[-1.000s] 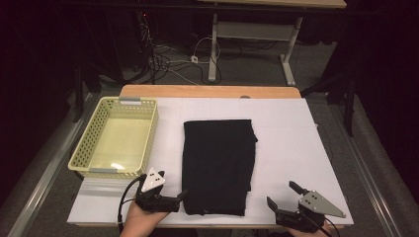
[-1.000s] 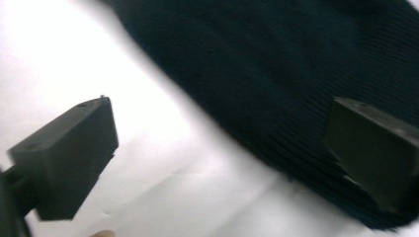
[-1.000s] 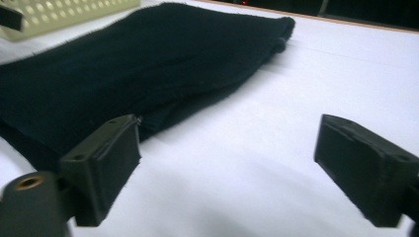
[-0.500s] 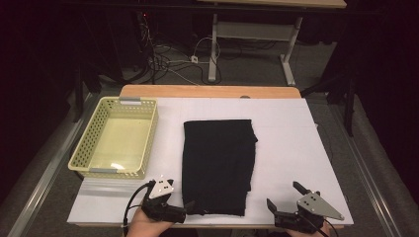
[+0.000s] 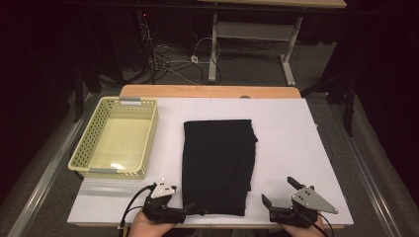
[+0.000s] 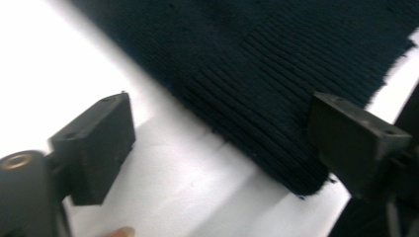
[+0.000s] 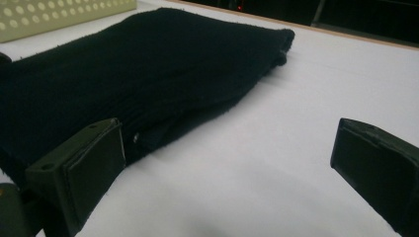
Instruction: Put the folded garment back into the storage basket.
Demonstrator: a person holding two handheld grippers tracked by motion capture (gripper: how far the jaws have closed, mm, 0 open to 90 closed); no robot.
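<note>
High view: we are finding the folded black cloth lying mid-table, basket empty, nothing lifted yet. Left gripper view: the left gripper, jaws just been closing, is straddling the cloth's near corner unpinched. Right gripper view: the right gripper is gaping beside the cloth.

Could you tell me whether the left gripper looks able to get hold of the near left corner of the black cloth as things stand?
Probably yes. The left gripper is right at that corner of the black cloth, its jaws have just been closing, the corner lies between them, and nothing blocks the way.
</note>
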